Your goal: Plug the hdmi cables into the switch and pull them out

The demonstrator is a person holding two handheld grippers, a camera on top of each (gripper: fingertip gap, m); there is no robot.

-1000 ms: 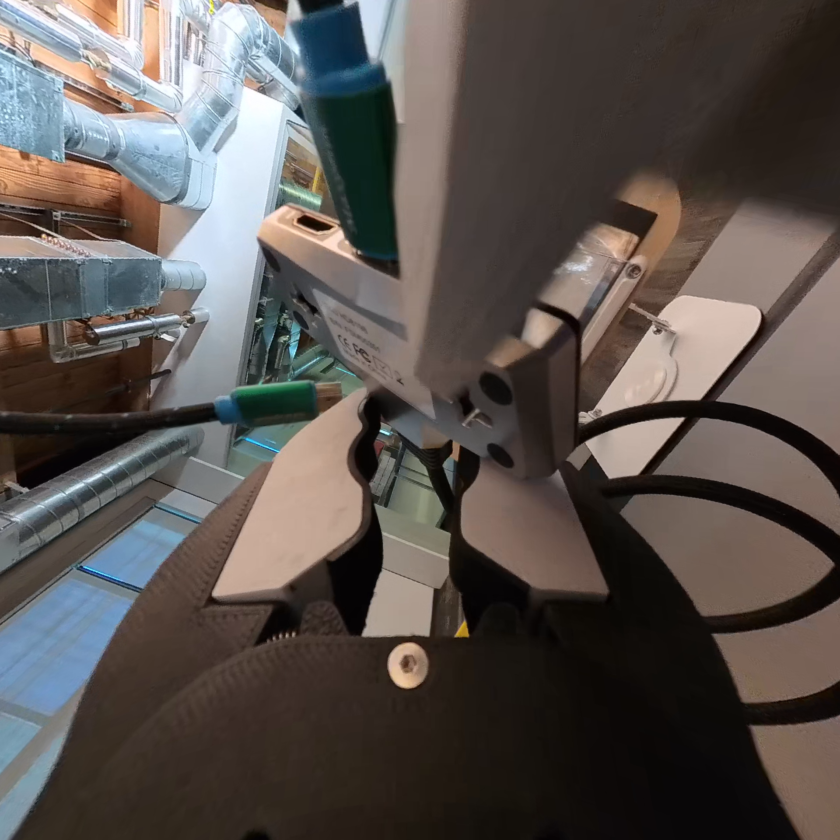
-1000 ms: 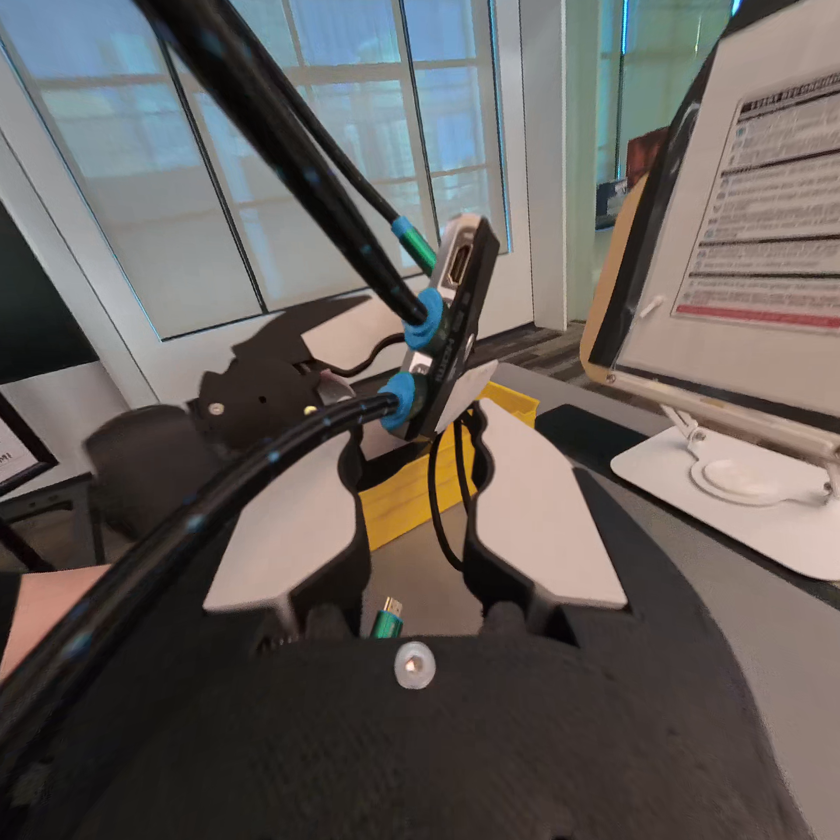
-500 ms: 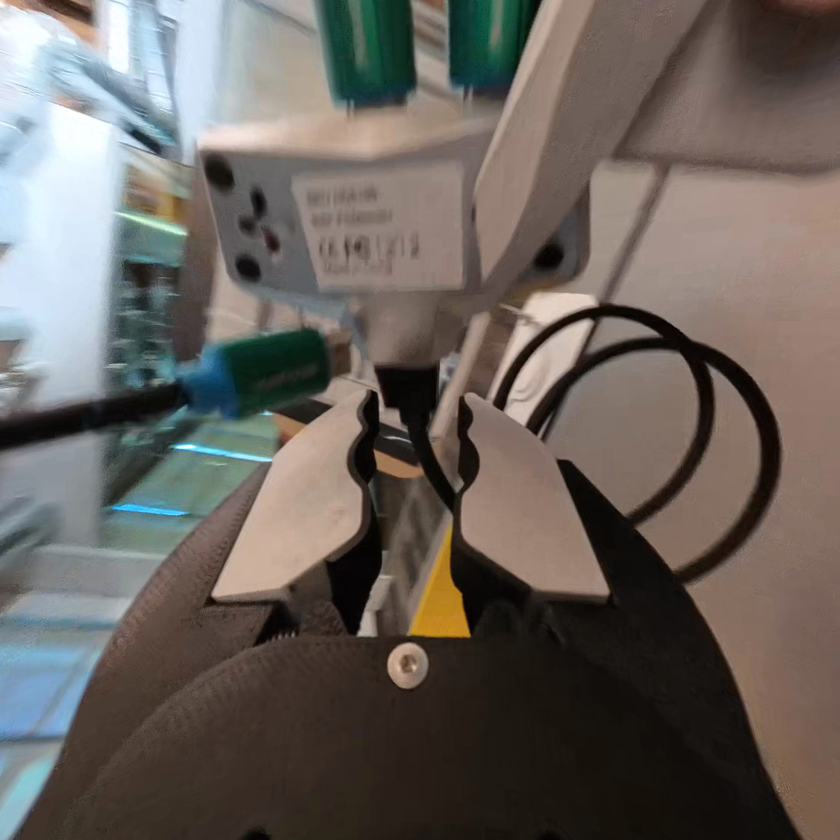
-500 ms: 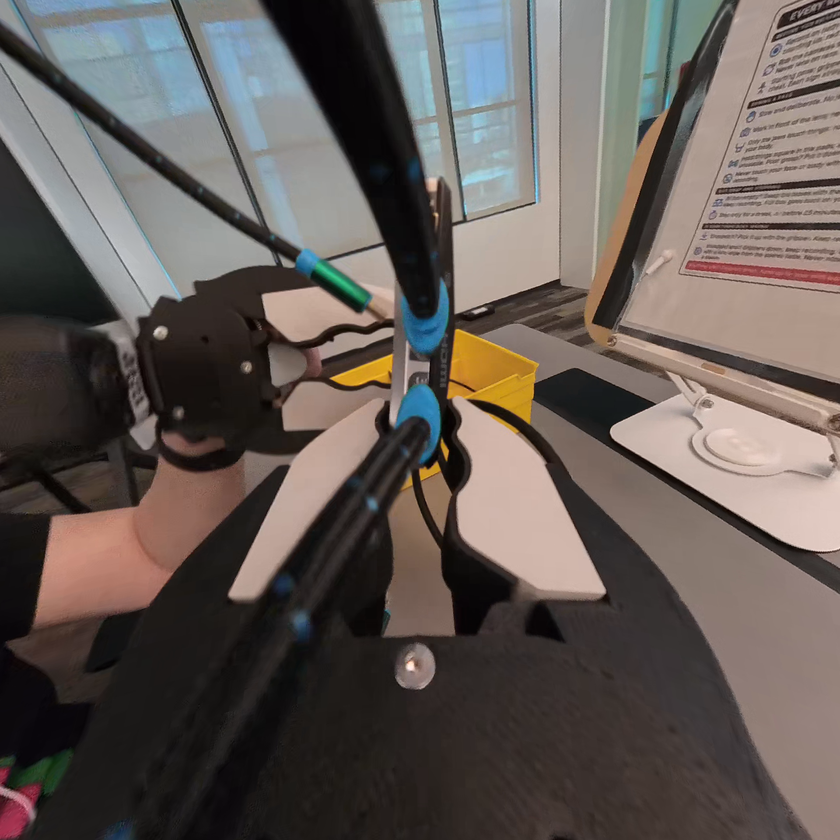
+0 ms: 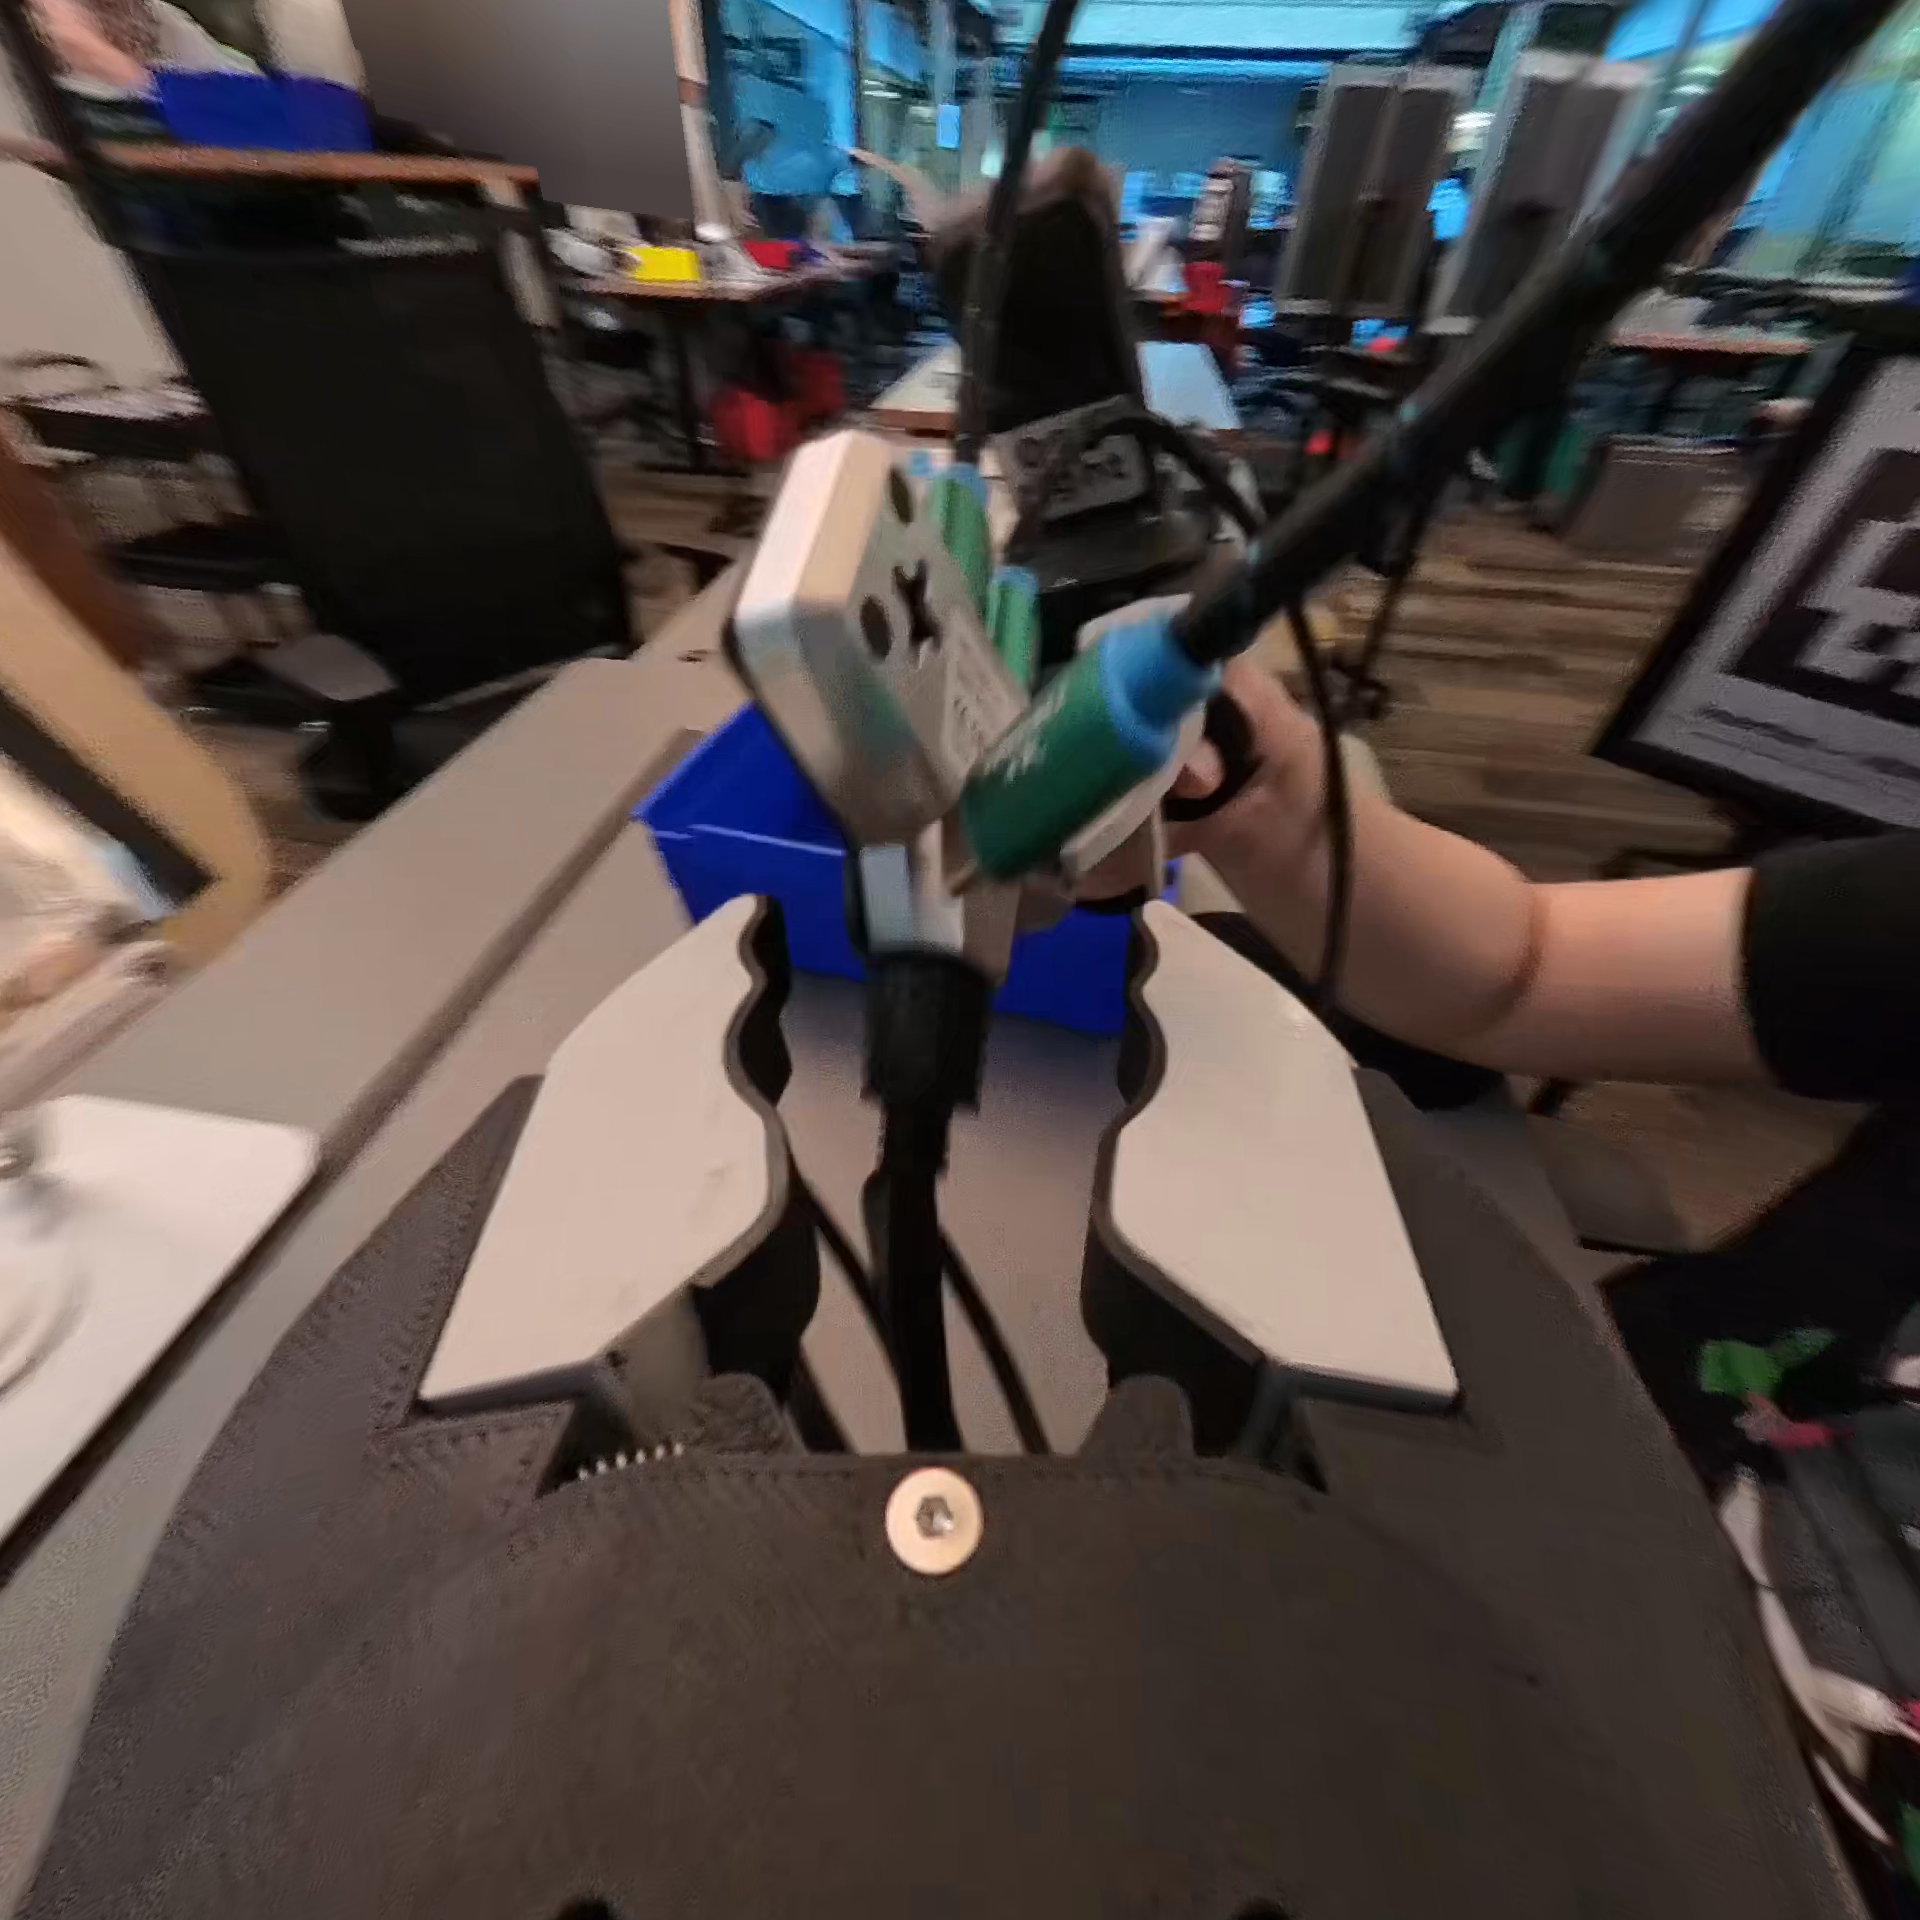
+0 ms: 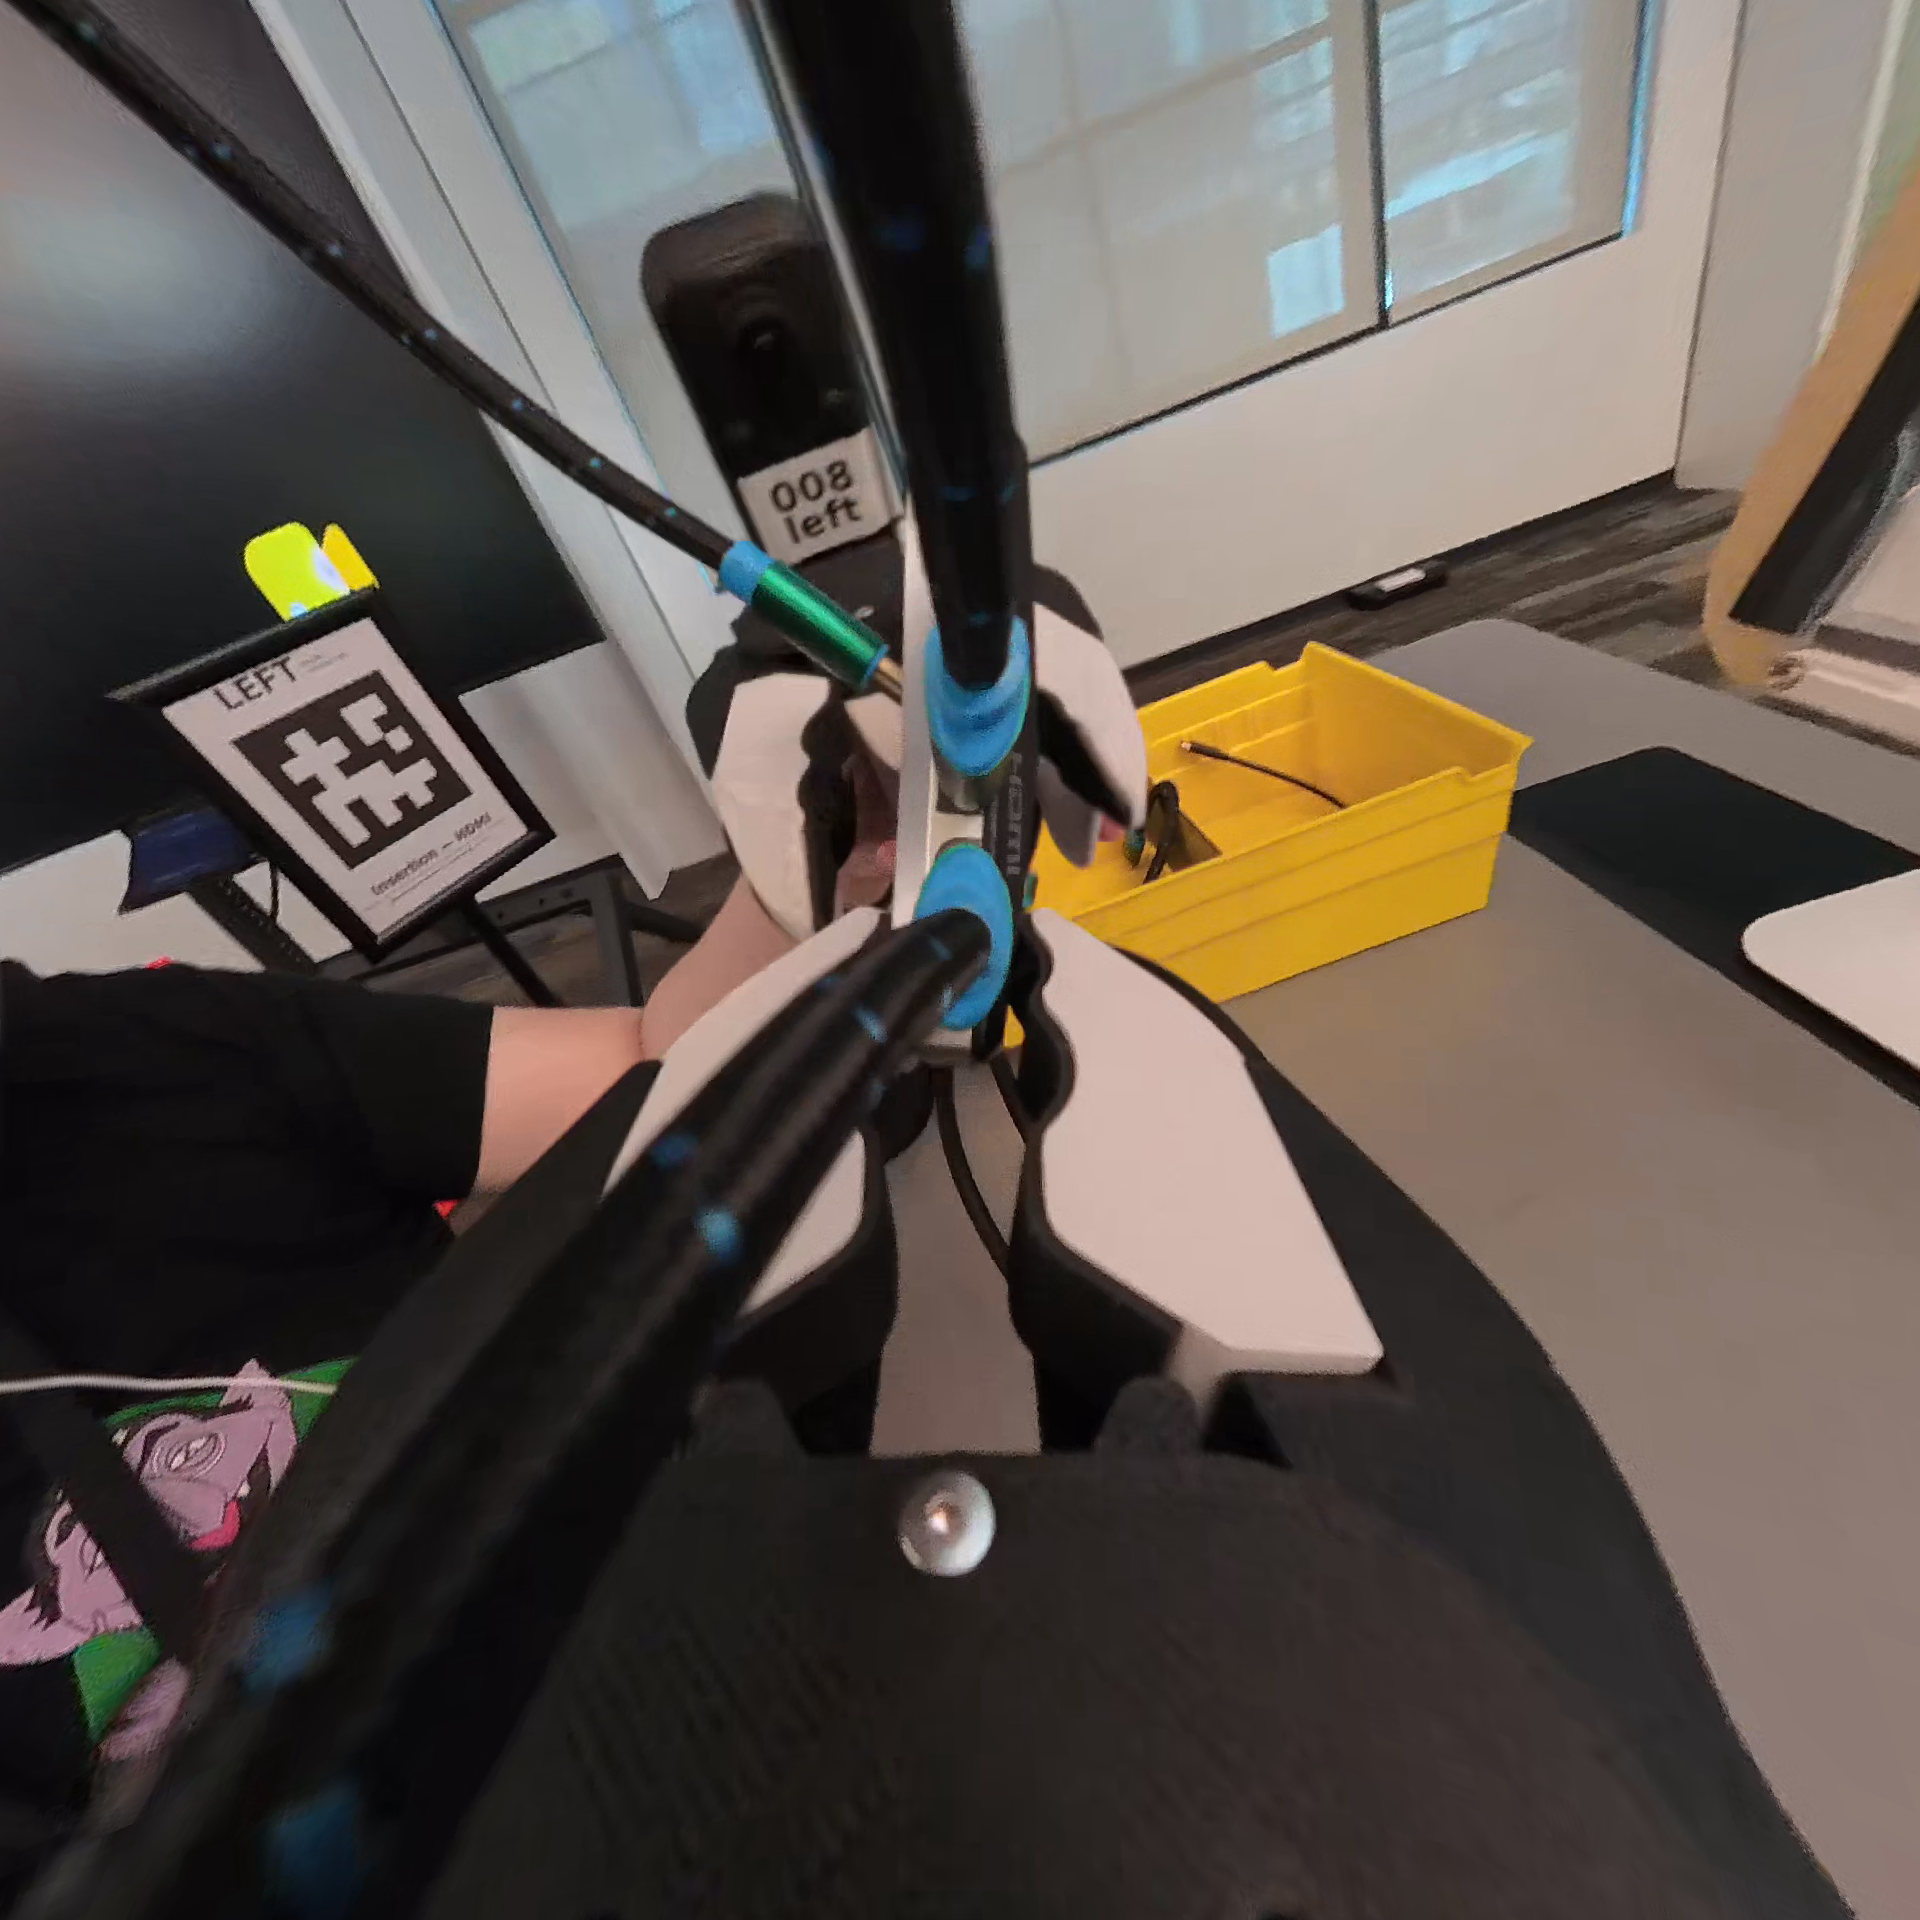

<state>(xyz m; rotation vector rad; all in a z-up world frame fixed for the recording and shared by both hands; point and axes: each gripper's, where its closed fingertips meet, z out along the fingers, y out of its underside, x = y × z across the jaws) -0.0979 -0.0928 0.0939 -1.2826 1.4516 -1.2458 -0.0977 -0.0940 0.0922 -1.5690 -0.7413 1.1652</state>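
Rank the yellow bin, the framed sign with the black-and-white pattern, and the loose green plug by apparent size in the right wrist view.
1. yellow bin, largest.
2. framed sign, somewhat smaller; it stands farther back, so its true size is unsure.
3. loose green plug, clearly smallest.

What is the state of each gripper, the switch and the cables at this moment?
Left gripper: open, holding nothing.
Right gripper: shut on the switch.
Switch: held in the air, two cables plugged in.
Third cable: unplugged, its end beside the switch.
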